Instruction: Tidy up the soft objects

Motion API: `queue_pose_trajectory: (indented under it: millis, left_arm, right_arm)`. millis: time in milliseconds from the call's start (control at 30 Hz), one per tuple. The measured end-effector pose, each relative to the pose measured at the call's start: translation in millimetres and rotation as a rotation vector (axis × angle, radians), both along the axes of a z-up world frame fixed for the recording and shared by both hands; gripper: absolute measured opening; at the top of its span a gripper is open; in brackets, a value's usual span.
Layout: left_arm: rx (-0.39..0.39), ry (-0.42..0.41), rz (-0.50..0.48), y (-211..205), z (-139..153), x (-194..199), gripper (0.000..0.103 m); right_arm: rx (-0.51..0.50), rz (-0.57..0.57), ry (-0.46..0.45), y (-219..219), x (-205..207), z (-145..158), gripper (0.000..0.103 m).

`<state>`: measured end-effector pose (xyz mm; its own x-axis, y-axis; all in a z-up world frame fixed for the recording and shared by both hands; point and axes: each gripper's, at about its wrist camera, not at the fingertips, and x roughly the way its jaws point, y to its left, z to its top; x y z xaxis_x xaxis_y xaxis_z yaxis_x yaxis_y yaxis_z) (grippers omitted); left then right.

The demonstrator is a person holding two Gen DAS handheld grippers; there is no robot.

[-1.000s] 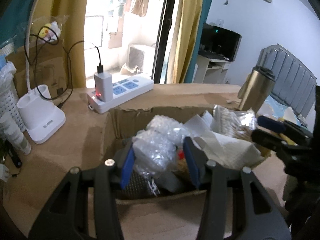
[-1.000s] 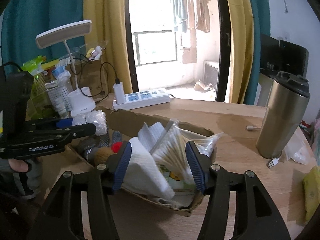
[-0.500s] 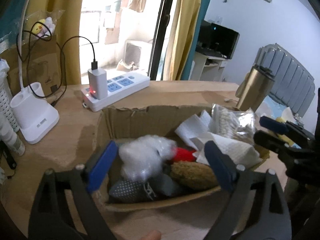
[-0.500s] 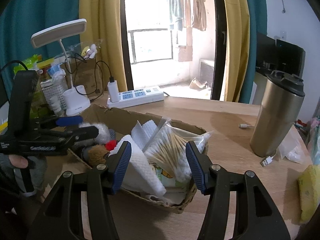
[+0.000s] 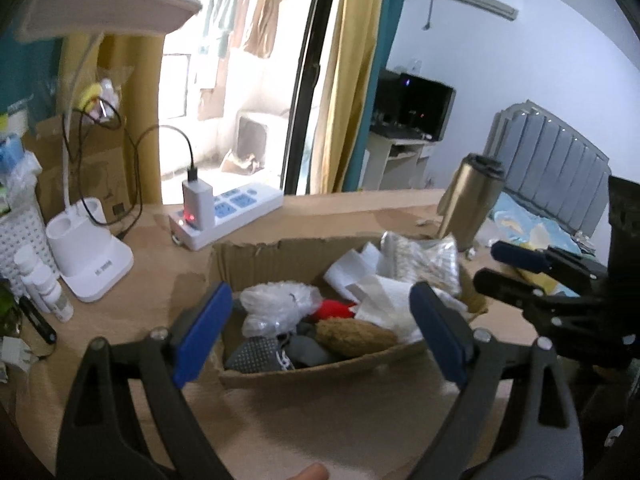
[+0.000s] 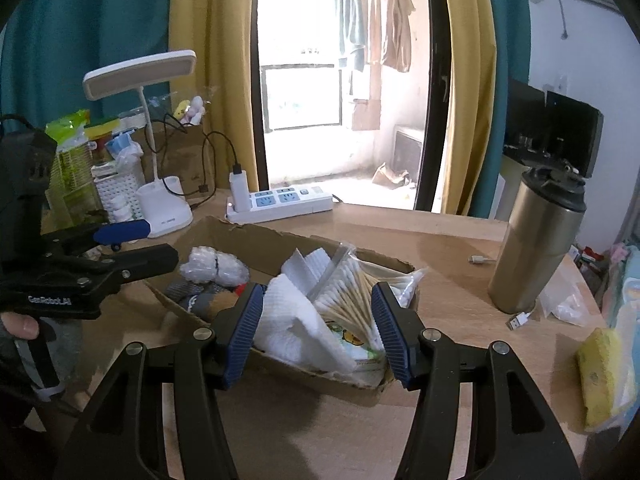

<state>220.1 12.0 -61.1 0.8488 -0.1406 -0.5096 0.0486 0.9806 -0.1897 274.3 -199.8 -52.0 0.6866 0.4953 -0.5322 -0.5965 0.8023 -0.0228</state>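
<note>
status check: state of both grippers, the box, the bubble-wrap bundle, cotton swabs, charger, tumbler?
left gripper: open, empty, in front of the box
right gripper: open, empty
cardboard box: open-topped, full
bubble-wrap bundle: lying in the box, free
cotton swab bag: in the box, leaning
charger: plugged into power strip, red light on
tumbler: upright, lidded

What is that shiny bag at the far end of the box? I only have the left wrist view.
Observer: A clear bag of cotton swabs, leaning on a folded paper towel.
Operator: Is the right gripper holding anything?
Observer: No. The right gripper is open and has closed on nothing.
Operator: Anything soft outside the box?
Observer: A yellow sponge lies near the table edge, right of the steel flask.
</note>
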Motion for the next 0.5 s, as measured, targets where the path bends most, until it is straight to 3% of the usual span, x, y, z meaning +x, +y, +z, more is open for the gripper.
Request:
queue_pose_trajectory:
  millis: [500]
  left_arm:
    - [0.012, -0.099, -0.025, -8, 31, -60, 0.092]
  right_arm:
    - [0.010, -0.020, -0.067, -10, -52, 30, 0.061]
